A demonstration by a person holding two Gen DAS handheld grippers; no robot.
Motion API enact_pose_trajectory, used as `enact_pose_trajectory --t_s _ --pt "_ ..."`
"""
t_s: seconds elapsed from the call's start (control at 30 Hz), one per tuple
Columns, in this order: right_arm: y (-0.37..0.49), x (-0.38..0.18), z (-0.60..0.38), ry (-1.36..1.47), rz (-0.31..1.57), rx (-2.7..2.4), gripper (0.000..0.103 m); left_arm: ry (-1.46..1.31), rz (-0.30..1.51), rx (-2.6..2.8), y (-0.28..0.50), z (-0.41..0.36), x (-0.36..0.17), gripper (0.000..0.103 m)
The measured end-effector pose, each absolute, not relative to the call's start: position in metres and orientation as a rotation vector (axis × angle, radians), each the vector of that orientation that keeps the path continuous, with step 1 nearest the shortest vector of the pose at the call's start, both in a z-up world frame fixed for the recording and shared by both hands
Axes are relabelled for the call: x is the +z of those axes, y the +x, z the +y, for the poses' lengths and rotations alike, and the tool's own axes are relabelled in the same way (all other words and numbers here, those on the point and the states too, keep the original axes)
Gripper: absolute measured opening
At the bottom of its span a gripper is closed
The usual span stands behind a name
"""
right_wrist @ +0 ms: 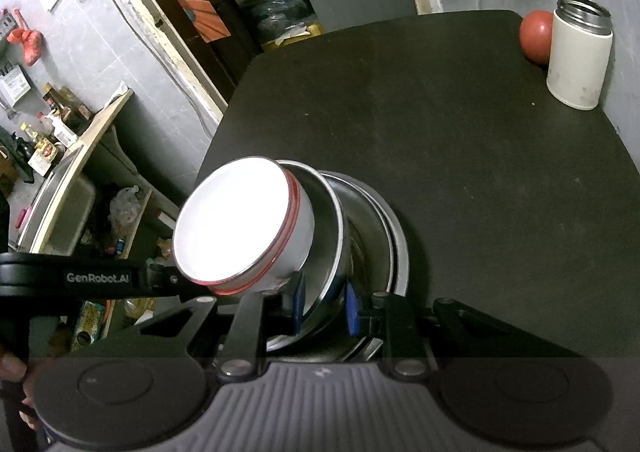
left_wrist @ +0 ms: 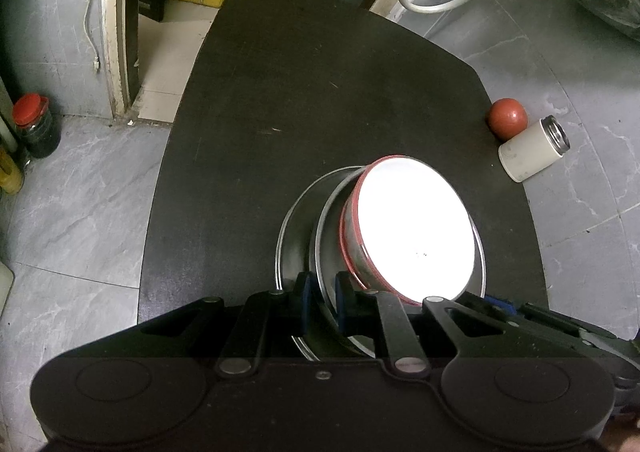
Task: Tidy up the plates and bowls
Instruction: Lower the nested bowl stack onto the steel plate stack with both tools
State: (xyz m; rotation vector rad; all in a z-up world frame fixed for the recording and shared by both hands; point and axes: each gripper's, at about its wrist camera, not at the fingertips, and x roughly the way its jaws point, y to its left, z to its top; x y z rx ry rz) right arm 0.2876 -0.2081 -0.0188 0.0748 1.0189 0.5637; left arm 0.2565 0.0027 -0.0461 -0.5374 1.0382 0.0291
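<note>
A white enamel bowl (left_wrist: 416, 228) with a red rim sits tilted inside a steel bowl (left_wrist: 332, 219). Both rest over a flat steel plate (left_wrist: 290, 236) on the dark table (left_wrist: 320, 91). My left gripper (left_wrist: 325, 292) is shut on the steel bowl's near rim. In the right wrist view, my right gripper (right_wrist: 325, 304) is shut on the rim of the same steel bowl (right_wrist: 334, 236), from the opposite side. There the white bowl (right_wrist: 236, 223) leans to the left, with stacked steel plates (right_wrist: 398, 252) under the bowl.
A white steel-lined flask (right_wrist: 580, 51) and a red ball (right_wrist: 536, 35) stand at the table's far right corner (left_wrist: 532, 147). Tiled floor (left_wrist: 80, 219) surrounds the table. A red-lidded jar (left_wrist: 36, 123) is on the floor at left, and a cluttered shelf (right_wrist: 80, 139) lies beyond the left edge.
</note>
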Motion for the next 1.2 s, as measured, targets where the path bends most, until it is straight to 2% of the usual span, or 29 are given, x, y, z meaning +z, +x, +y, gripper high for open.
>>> enact_pose_trajectory --t_s 0.83,1.07,1.2 --pt "0.283 -0.016 -0.214 0.051 0.986 0.538 0.025 -0.484 1.003 0.064 0.253 -0.006 -0.037 0.014" --pt "0.280 -0.015 -0.219 0.060 0.972 0.538 0.025 -0.478 0.978 0.085 0.248 -0.006 -0.031 0.024" --pt "0.280 -0.015 -0.222 0.061 0.967 0.542 0.025 -0.473 0.975 0.093 0.246 -0.008 -0.029 0.025"
